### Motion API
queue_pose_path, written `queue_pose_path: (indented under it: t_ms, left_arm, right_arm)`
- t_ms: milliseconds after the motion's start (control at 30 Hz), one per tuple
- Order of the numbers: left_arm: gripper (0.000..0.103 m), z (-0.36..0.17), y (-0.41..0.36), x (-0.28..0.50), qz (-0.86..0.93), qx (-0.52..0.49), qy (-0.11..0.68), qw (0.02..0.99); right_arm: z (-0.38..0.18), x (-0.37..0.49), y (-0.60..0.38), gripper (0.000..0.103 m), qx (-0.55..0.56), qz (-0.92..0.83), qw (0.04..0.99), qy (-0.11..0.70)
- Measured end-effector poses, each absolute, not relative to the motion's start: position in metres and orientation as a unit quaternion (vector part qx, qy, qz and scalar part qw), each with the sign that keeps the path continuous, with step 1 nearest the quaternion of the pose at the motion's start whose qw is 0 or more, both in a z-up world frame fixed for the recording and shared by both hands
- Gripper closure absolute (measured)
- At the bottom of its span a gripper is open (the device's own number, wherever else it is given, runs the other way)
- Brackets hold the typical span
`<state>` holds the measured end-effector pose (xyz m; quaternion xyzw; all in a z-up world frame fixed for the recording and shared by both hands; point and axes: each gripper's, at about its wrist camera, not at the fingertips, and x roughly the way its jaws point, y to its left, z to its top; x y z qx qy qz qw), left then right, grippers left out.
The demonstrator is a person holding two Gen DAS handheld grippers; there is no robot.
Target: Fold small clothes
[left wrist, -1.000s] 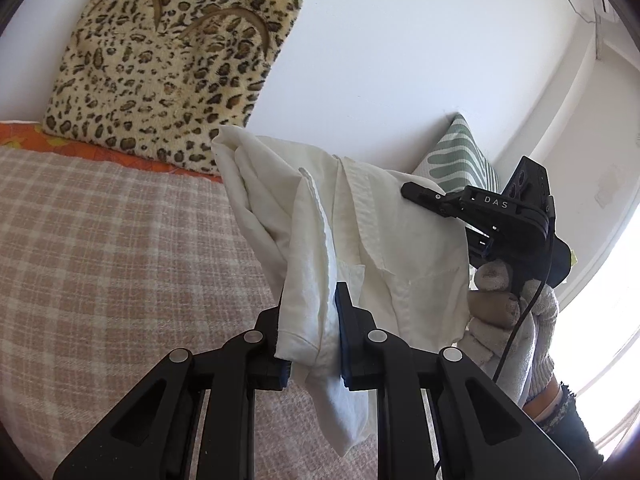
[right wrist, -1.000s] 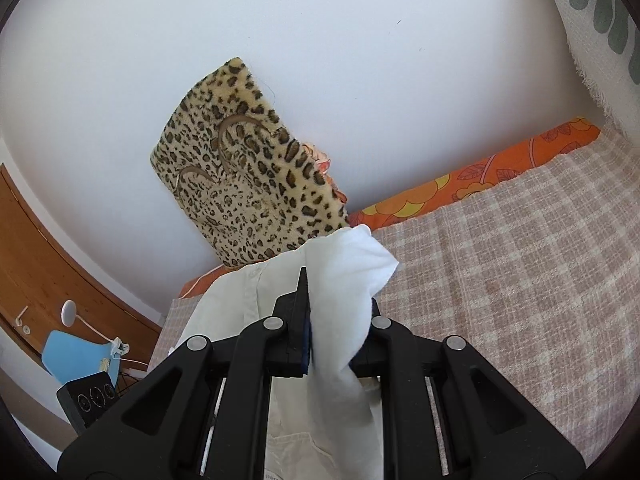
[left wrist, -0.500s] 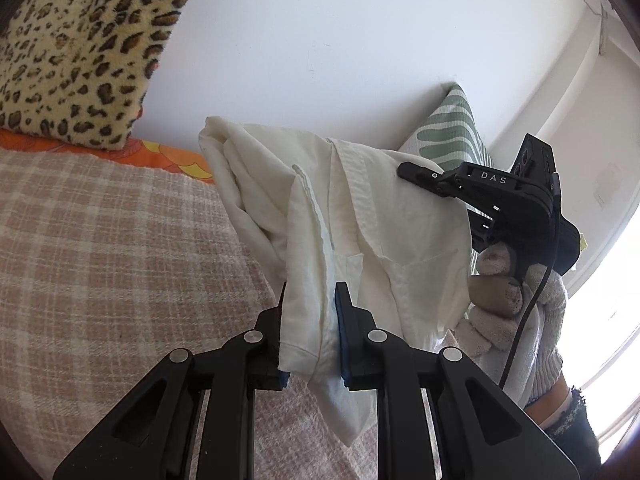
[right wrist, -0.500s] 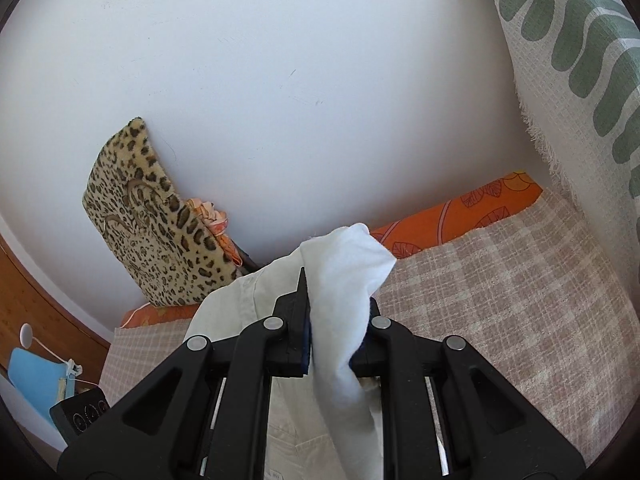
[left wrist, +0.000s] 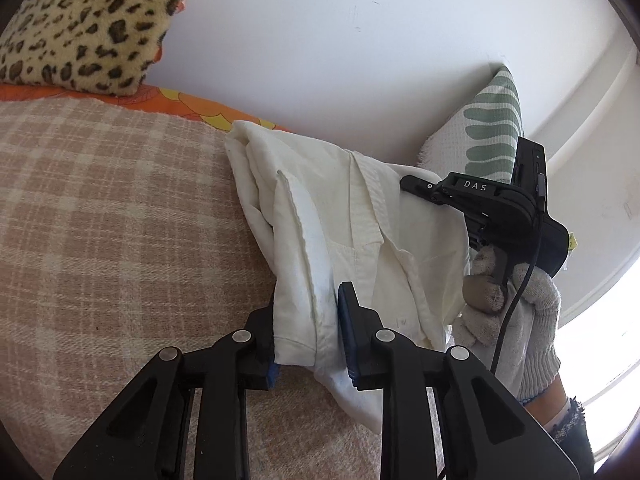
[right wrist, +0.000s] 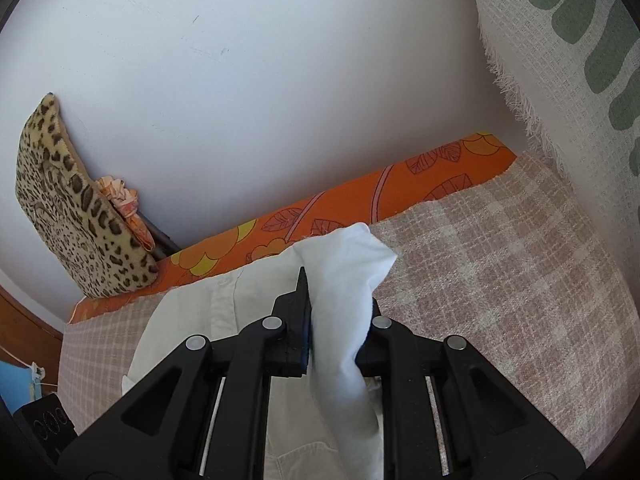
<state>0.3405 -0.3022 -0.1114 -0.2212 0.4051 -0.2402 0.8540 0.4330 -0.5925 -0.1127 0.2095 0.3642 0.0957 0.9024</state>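
Observation:
A small white shirt (left wrist: 360, 232) hangs in the air between both grippers, above a pink checked bed cover (left wrist: 120, 240). My left gripper (left wrist: 306, 312) is shut on one bunched edge of the shirt. My right gripper (right wrist: 338, 300) is shut on another bunched edge of the shirt (right wrist: 344, 280). The right gripper also shows in the left wrist view (left wrist: 412, 184), held by a gloved hand at the shirt's far right side. The rest of the shirt drapes below the right gripper (right wrist: 192, 320).
A leopard-print cushion (left wrist: 88, 28) leans on the white wall at the back left. A white cushion with green leaves (left wrist: 488, 128) stands at the right. An orange flowered sheet (right wrist: 360, 208) edges the bed along the wall.
Both grippers have carried the shirt to the right and lower, toward the green-leaf cushion. The leopard cushion has slid to the left of both views. Both grips are unchanged.

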Motion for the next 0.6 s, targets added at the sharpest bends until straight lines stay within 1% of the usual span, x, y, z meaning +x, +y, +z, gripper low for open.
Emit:
queue_pose_path:
  t_ms: [33,67,100,167,233,433,600]
  left_arm:
    - [0.079,-0.113,-0.298,0.339,-0.234,-0.224,0.414,0.851]
    - [0.077,-0.114,-0.295,0.337,-0.231,-0.224,0.418,0.85]
    - [0.076,-0.115,-0.291,0.334,-0.226,-0.222,0.418,0.851]
    - [0.076,-0.114,-0.284,0.327,-0.217,-0.214,0.419,0.855]
    - [0.076,-0.111,-0.279,0.32,-0.212,-0.207,0.42,0.858]
    - [0.076,-0.101,-0.254,0.296,-0.192,-0.185,0.412,0.872]
    - [0.076,-0.094,-0.236,0.282,-0.184,-0.189,0.416,0.87]
  right_arm:
    - [-0.114,0.434,-0.594,0.081,0.208,0.085,0.903,0.367]
    - [-0.113,0.434,-0.594,0.072,0.204,0.075,0.903,0.369]
    - [-0.111,0.433,-0.594,0.067,0.201,0.067,0.906,0.368]
    - [-0.104,0.428,-0.596,0.05,0.192,0.049,0.911,0.362]
    - [-0.098,0.422,-0.599,0.042,0.188,0.035,0.914,0.357]
    - [-0.08,0.393,-0.602,0.042,0.179,0.016,0.921,0.346]
    - [-0.07,0.363,-0.601,0.042,0.18,0.016,0.922,0.343]
